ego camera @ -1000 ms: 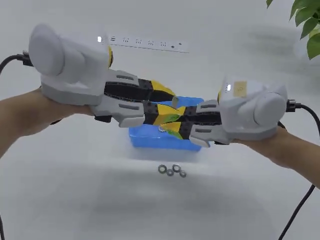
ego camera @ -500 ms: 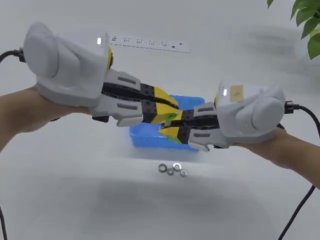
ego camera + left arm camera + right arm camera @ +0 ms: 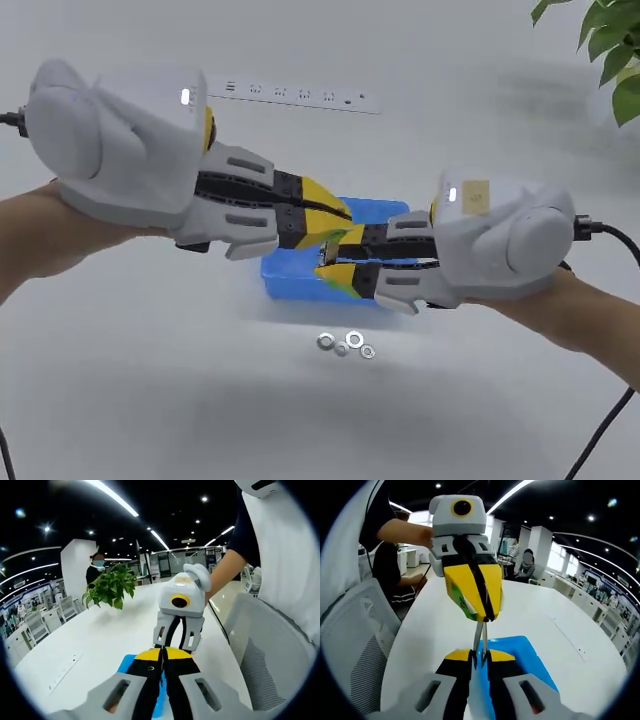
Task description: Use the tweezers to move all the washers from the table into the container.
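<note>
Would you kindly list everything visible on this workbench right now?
table: one, white, the work surface
container: one, blue, mid-table
washers: four, silver, on the table just before the container
tweezers: one, metal, above the container
power strip: one, white, far side of the table
plant: one, green, far right
left gripper: one, grey with yellow tips, shut on the tweezers
right gripper: one, same colours, jaws either side of the tweezers' tips
hands: two, holding the grippers
</note>
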`<act>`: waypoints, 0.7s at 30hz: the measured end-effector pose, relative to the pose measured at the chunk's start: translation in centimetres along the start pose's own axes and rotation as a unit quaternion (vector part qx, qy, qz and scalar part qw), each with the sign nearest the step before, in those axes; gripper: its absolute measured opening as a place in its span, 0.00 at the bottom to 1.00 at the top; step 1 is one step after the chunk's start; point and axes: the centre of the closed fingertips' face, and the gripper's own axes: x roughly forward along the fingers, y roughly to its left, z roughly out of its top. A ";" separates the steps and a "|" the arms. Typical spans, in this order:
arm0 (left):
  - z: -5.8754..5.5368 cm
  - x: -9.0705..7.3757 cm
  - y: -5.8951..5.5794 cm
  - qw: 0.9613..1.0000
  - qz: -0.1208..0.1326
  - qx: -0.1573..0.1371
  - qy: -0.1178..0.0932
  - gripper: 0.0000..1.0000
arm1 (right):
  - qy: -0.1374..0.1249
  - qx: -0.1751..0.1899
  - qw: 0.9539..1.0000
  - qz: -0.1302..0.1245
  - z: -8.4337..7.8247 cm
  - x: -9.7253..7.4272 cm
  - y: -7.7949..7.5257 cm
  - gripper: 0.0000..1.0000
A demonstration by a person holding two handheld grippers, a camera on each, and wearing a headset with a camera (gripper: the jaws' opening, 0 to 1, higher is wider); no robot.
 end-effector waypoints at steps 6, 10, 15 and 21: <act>0.2 -0.5 -0.4 0.999 0.025 -0.018 -0.015 0.05 | 0.001 0.021 1.000 -0.010 -0.4 -0.5 0.8 0.24; 0.6 -0.9 -1.2 0.999 0.035 -0.026 -0.025 0.04 | 0.000 0.041 0.999 -0.026 -0.9 -1.2 1.2 0.29; 0.6 -1.2 -2.2 0.999 0.037 -0.025 -0.022 0.04 | -0.017 0.078 0.996 -0.040 -1.2 -2.2 1.9 0.31; 0.7 -1.4 -3.2 0.998 0.048 -0.004 -0.026 0.05 | -0.019 0.098 0.994 -0.051 -2.0 -3.6 3.1 0.36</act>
